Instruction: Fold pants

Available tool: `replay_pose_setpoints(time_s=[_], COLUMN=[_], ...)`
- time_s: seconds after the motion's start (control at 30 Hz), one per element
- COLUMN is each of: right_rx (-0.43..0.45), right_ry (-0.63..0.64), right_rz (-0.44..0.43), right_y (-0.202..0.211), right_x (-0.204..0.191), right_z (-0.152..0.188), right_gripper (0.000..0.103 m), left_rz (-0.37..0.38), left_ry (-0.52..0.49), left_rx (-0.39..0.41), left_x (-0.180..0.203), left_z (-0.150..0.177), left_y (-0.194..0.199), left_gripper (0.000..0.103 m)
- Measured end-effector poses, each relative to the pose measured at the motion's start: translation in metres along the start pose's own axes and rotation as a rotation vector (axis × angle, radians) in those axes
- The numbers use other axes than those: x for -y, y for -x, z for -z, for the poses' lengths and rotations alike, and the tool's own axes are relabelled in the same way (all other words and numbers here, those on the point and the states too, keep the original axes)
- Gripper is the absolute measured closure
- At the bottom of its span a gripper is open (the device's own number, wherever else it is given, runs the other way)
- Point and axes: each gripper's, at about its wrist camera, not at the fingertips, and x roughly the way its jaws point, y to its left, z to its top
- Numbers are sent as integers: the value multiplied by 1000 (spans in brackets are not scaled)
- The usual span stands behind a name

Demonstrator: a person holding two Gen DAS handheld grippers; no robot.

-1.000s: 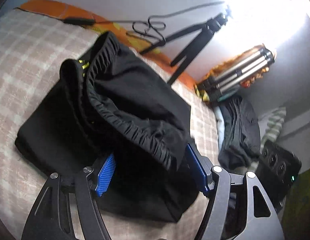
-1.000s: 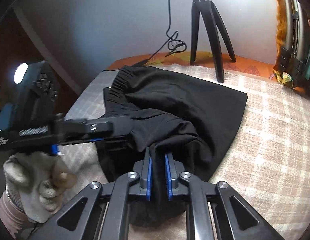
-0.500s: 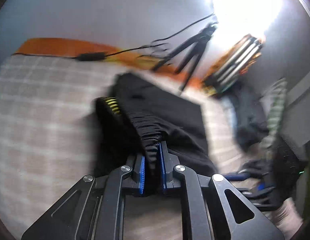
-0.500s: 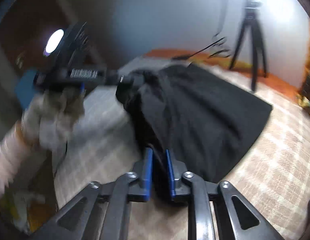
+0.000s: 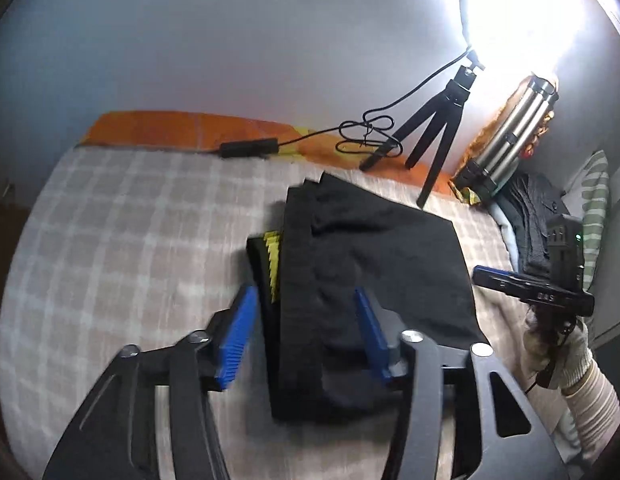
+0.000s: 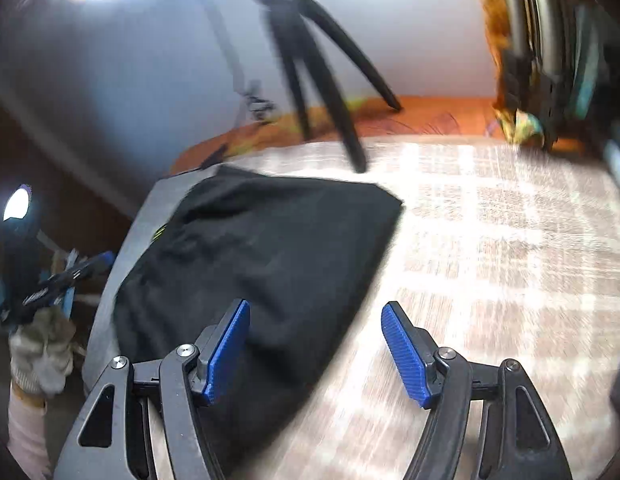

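The black pants [image 5: 370,272] lie folded flat on the checked bed cover, with a yellow stripe [image 5: 273,264] showing at their left edge. My left gripper [image 5: 305,320] is open and empty just above their near end. In the right wrist view the pants [image 6: 261,264] lie left of centre. My right gripper [image 6: 316,332] is open and empty over their right edge. The right gripper also shows in the left wrist view [image 5: 534,292], held in a gloved hand beside the bed.
A small black tripod [image 5: 434,128] with a cable and adapter [image 5: 249,148] stands on the orange strip by the wall. A folded metal tripod [image 5: 510,136] and a pile of dark clothes [image 5: 538,220] sit at the right. The checked cover [image 6: 490,260] spreads right of the pants.
Both grippers held the pants' fabric half a second ago. Both have now opened and let go, and the pants have dropped flat into a folded rectangle.
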Motion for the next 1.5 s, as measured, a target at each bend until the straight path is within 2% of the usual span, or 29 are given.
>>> replay_pose_setpoints(time_s=[0.1,0.2,0.3,0.53,0.63,0.73,0.83,0.9,0.93,1.0,1.07,1.1,1.17,1.33,1.4,1.43,1.47,1.5], right_rx=[2,14,6,11,2,-6,-4,-8,-7,-16,-18,-17,-15,-15,-12,-8,-7,-5], right_ry=[-63,-51,-30,-32,-35,-70,-36,-17,-4,2,3,4,11,13,0,-1,-1,1], right_rz=[-16,-26,-34,-73,-84,-132,-123,-117,-115,-123,-119,-119,-113,-96,-88,-88,-91,-91], right_y=[-19,-22,-27,-29,-23,-17,-14,-15,-15,-20,-23,-22,-22,-20,-22,-21,-20,-20], right_x=[6,-1,-3,2,6,11,5,0,-3,-6,-8,-8,-11,-11,-10,-9,-8,-7], right_z=[-9,-11,-12,-13,-9,-1,3,3,3,1,1,2,3,5,4,5,5,6], right_gripper=[31,31,31,32,36,35,35,36,41,50,57,58,69,72,61,58,58,58], left_rz=[27,67,90,43,7,-6,-41,-35,-28,-44,-29,-18,-11,-37,-34,-23,-12,-15], left_ry=[18,23,-18,-105,-149,-142,-223,-264,-282,-296,-261,-244,-243,-294,-279,-262,-258,-263], left_rx=[-26,-68,-111,-157,-145,-151,-144,-144,-142,-126,-111,-109,-100,-100,-108,-117,-122,-122], left_x=[-2,-2,5,18,24,22,36,45,48,50,44,42,38,45,45,44,44,47], left_z=[-15,-28,-36,-36,-36,-39,-36,-33,-30,-27,-27,-27,-25,-27,-29,-31,-34,-35], left_y=[-23,-50,-75,-101,-98,-104,-111,-111,-111,-109,-105,-104,-101,-103,-106,-108,-110,-113], left_gripper=[46,43,40,39,39,38,37,37,37,48,76,78,79,79,74,64,57,57])
